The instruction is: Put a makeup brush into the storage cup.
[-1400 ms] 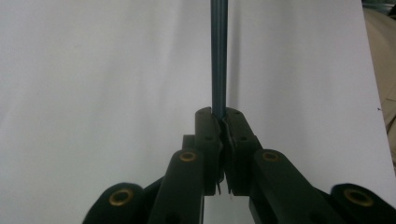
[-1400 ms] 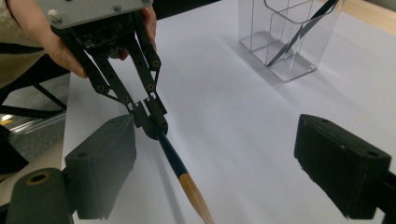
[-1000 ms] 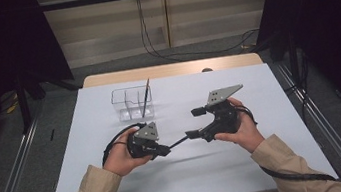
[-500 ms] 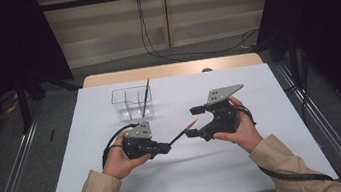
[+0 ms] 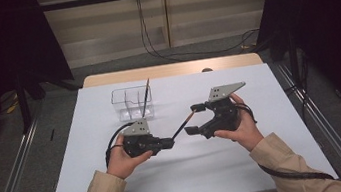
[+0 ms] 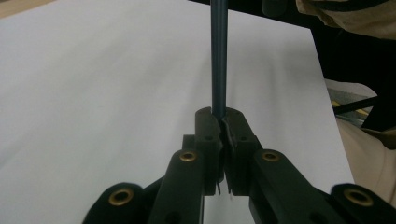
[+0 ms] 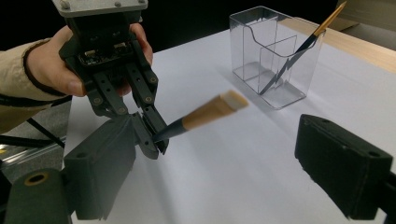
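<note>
Tongs first: left tongs (image 5: 169,142) are seen clamped on the dark end of a paintbrush (image 5: 182,125), low over the white surface (image 5: 268,158). In the left gripper view the pads are pressed together w/ the dark shaft (image 6: 218,56) pinched between them, running straight up and away. Right tongs (image 5: 195,119) are held wide apart, nothing gripped; the brush's tan end is seen between the two jaws in the high view, w/o contact that can be confirmed. In the right gripper view the tan, blurred end (image 7: 212,111) is pointed toward the camera, and the left tongs (image 7: 152,135) are seen closed on the dark tip, w/ the person's hand behind them.

By size: the surface is covered w/ a white sheet, w/ a bare wooden strip at the far edge. A clear plastic organizer (image 5: 131,103) w/ compartments is placed on the far-left part of the sheet, well apart from both tongs. A second brush (image 5: 146,97) is leaned inside it, tilted, tan end up (image 7: 329,17). Which compartment exactly can't be told.
</note>
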Demonstrator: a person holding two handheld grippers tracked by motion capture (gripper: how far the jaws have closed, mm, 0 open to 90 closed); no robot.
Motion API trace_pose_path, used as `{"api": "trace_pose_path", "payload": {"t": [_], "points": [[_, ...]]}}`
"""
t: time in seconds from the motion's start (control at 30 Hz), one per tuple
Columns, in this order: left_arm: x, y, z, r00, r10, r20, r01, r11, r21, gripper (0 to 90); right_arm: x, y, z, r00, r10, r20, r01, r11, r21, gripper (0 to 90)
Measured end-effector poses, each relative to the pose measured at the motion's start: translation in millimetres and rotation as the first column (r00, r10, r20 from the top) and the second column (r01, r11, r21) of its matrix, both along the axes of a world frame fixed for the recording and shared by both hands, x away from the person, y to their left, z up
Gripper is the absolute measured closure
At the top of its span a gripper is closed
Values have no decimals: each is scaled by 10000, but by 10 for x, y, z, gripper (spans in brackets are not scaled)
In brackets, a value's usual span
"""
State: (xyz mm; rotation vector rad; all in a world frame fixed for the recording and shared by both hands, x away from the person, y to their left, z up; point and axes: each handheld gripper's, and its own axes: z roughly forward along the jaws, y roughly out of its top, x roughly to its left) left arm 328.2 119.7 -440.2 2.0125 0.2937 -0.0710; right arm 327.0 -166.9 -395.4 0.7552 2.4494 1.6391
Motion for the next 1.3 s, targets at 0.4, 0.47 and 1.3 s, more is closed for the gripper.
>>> {"api": "trace_pose_path", "payload": {"t": [0.4, 0.47, 1.3], "points": [[16, -53, 11, 9996, 208, -186, -225, 9948, -995, 858, 13, 1, 26, 9999, -50, 96, 49, 10000, 55, 134], [18, -57, 17, 9995, 184, -244, -210, 9937, -1105, 858, 14, 3, 30, 10000, -30, 79, 29, 9999, 127, 142], [31, -112, 34, 9988, 475, -96, -484, 9863, -1575, 858, 9, 35, 68, 9995, 172, 265, -174, 9998, 56, 425]]}}
